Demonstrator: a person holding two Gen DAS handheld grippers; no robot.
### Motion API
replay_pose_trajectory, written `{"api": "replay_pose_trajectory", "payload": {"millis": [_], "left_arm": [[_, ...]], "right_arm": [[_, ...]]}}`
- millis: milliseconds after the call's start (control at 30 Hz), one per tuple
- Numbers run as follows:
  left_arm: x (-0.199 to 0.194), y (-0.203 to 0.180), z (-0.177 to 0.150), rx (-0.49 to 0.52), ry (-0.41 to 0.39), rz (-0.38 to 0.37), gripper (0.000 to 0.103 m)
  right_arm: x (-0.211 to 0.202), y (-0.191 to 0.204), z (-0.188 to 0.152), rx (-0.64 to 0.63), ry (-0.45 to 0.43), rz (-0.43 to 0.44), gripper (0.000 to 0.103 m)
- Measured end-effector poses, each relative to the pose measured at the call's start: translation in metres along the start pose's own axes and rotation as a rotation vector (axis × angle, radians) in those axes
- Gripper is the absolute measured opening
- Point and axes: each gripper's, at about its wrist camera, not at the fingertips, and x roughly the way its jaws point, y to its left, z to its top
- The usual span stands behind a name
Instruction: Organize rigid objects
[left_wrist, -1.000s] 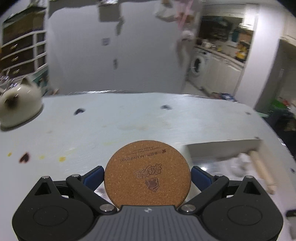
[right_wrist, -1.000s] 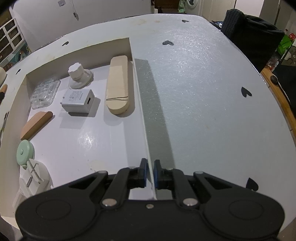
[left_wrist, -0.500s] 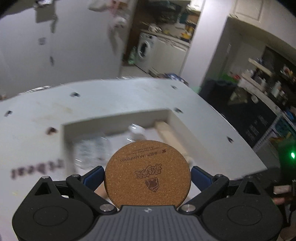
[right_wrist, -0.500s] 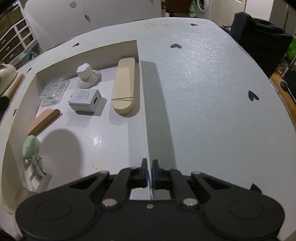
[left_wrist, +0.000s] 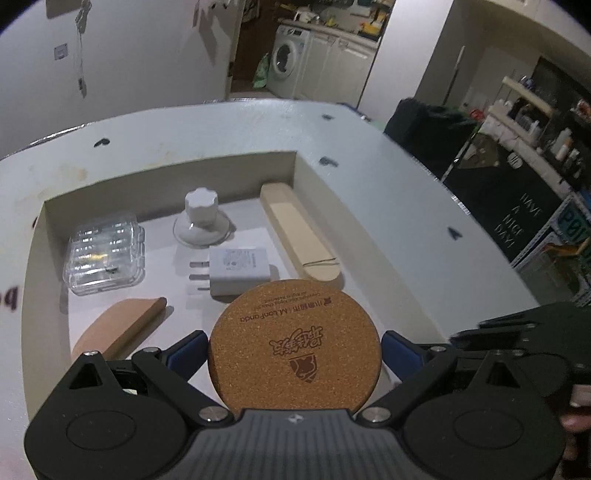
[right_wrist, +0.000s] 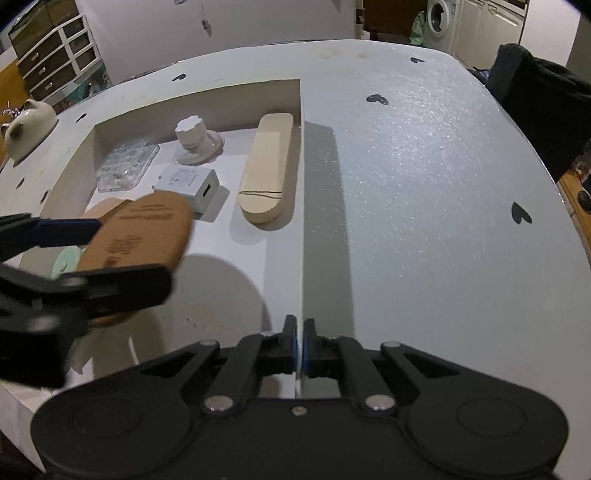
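Note:
My left gripper (left_wrist: 294, 345) is shut on a round cork coaster (left_wrist: 294, 347) and holds it above the near part of a white box (left_wrist: 295, 168). In the right wrist view the coaster (right_wrist: 136, 236) hovers over the box's left side. My right gripper (right_wrist: 299, 341) is shut on the box's right wall (right_wrist: 301, 206) at its near end. In the box lie a white charger (left_wrist: 238, 269), a suction knob (left_wrist: 201, 218), a clear plastic case (left_wrist: 103, 254), a long beige wooden case (left_wrist: 299, 240) and a brown wooden wedge (left_wrist: 118, 330).
The white table (right_wrist: 424, 184) carries small black heart marks. A cream cat-shaped pot (right_wrist: 27, 129) stands at the far left. A mint-green round thing (right_wrist: 68, 260) peeks out under the coaster. A dark chair (right_wrist: 543, 96) stands at the table's right side.
My left gripper swung from the table's left side to over the box, carrying the coaster, and now shows in the right wrist view. My right gripper stayed on the box wall.

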Motion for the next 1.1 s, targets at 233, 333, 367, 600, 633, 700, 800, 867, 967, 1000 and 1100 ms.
{"api": "replay_pose_trajectory", "payload": {"millis": [233,333,367,600,633,700,800,867,967,1000,1100], "left_arm": [[0.013,-0.002,0.001,-0.018,0.046,0.035,0.099],[0.016,-0.002,0.002,-0.033,0.068,0.045,0.099],[0.016,-0.002,0.002,-0.04,0.071,0.049,0.101],[0.007,-0.003,0.003,-0.056,0.069,0.065,0.103],[0.004,-0.003,0.004,-0.059,0.063,0.066,0.103],[-0.004,-0.004,0.005,-0.069,0.049,0.068,0.103],[-0.02,-0.007,0.006,-0.089,0.018,0.073,0.103],[-0.033,-0.01,0.006,-0.103,-0.006,0.079,0.103],[-0.057,-0.015,0.003,-0.13,-0.044,0.086,0.103],[-0.065,-0.018,0.001,-0.139,-0.06,0.088,0.103],[-0.093,-0.024,-0.005,-0.15,-0.113,0.1,0.103]], "right_arm": [[-0.001,0.001,-0.001,-0.01,-0.005,-0.004,0.004],[-0.001,0.001,-0.002,-0.012,-0.008,-0.006,0.004],[-0.001,0.001,-0.002,-0.013,-0.009,-0.006,0.004],[-0.001,0.001,-0.004,-0.014,-0.02,-0.006,0.004],[-0.001,0.001,-0.005,-0.015,-0.022,-0.006,0.004],[-0.002,0.001,-0.005,-0.02,-0.026,-0.006,0.004],[-0.002,0.002,-0.006,-0.036,-0.032,-0.005,0.004],[-0.002,0.003,-0.007,-0.051,-0.037,-0.006,0.005],[-0.002,0.004,-0.008,-0.072,-0.044,-0.006,0.005],[-0.002,0.004,-0.008,-0.079,-0.046,-0.005,0.006],[-0.003,0.006,-0.008,-0.125,-0.052,-0.007,0.007]]}}
